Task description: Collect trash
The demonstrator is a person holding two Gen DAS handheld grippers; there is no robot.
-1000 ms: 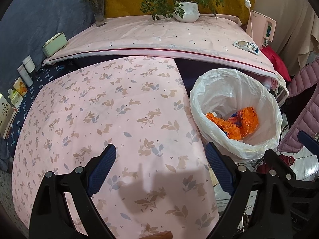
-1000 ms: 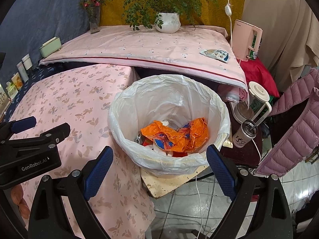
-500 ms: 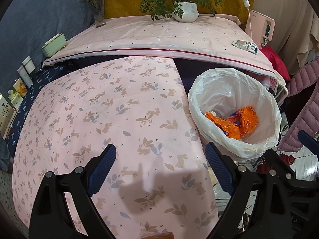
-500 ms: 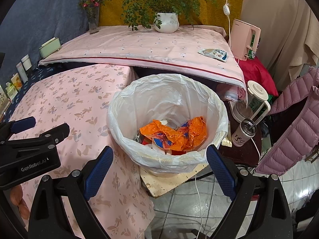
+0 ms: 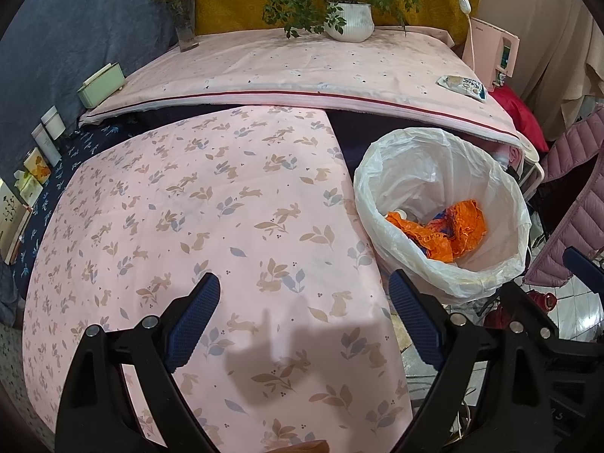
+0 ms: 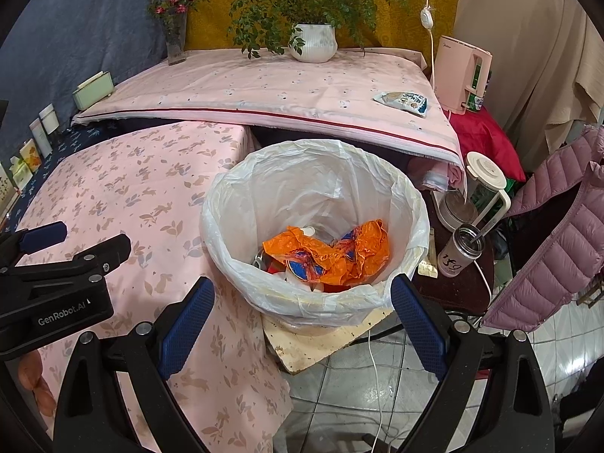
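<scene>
The left gripper (image 5: pixel 304 311) hung over the near table (image 5: pixel 211 204), which was covered in a pink cloth with rabbits and leaves; its blue-padded fingers (image 5: pixel 194 321) were spread wide and nothing lay between them. The right gripper (image 6: pixel 302 322) was spread just as wide and empty, poised above the near rim of the bin (image 6: pixel 317 298).

The bin stood on the floor just beside the right edge of the near table, lined with a white plastic bag (image 6: pixel 324 188) folded over its rim. Inside it lay a crumpled orange wrapper (image 6: pixel 332 253) on top of other rubbish, including a small white cap. A pale board (image 6: pixel 324 339) stuck out from under the bin, and a white cable trailed over the tiles nearby.

One more piece of trash, a small snack packet (image 6: pixel 402 101), lay on the far table (image 6: pixel 264 87) near its right edge, well apart from both grippers, with the bin between. On that far table also stood a potted plant (image 6: pixel 313 41), a glass vase of red flowers (image 6: pixel 174 37) and a green box (image 6: pixel 92 90). A pink water dispenser (image 6: pixel 462 75) stood just right of the packet. To the right of the bin were a blender jug (image 6: pixel 479 185), a metal cup with a straw (image 6: pixel 458 251) and a quilted mauve jacket (image 6: pixel 558 234). The left gripper's black body crossed the lower left of the right wrist view.
</scene>
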